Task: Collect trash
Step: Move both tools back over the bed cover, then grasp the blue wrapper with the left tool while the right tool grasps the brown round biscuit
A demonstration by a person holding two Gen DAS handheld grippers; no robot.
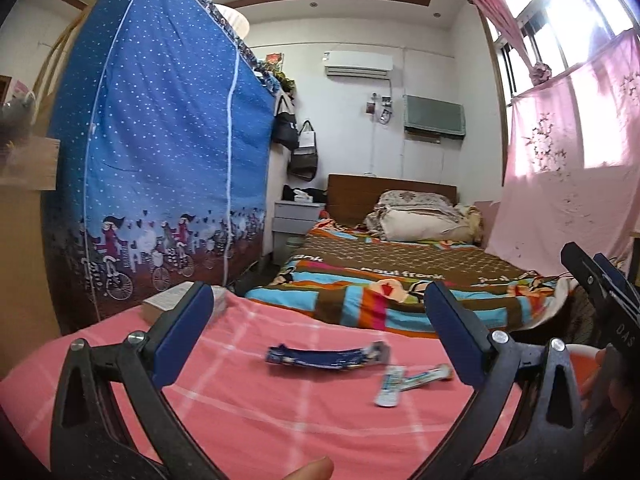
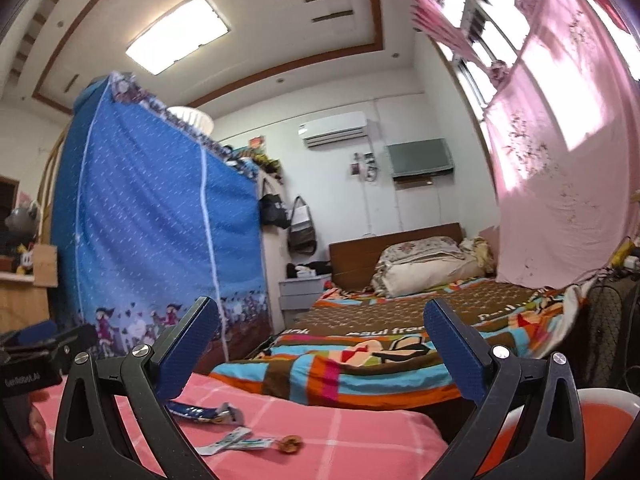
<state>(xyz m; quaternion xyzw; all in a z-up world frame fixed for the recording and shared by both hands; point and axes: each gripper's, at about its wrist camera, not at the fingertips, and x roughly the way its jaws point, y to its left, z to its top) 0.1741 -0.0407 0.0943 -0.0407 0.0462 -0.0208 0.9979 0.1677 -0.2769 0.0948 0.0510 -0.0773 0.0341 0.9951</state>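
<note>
Trash lies uncollected on the pink checked cloth over the desk (image 1: 248, 408): a long blue wrapper (image 1: 326, 356), small pale sachets (image 1: 394, 386), perhaps a brown scrap (image 2: 291, 443). Both the left tool (image 1: 318, 336) and right tool (image 2: 320, 354) hover level, wide open, empty. Next: lower onto a wrapper and close.

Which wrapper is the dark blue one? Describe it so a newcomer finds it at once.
Start at the pink checked cloth in the foreground, before the striped bed. On it lie several wrappers; the dark blue wrapper is farthest back. It is long, crumpled and navy, while the small wrappers nearer the camera are pale and narrow.
</note>
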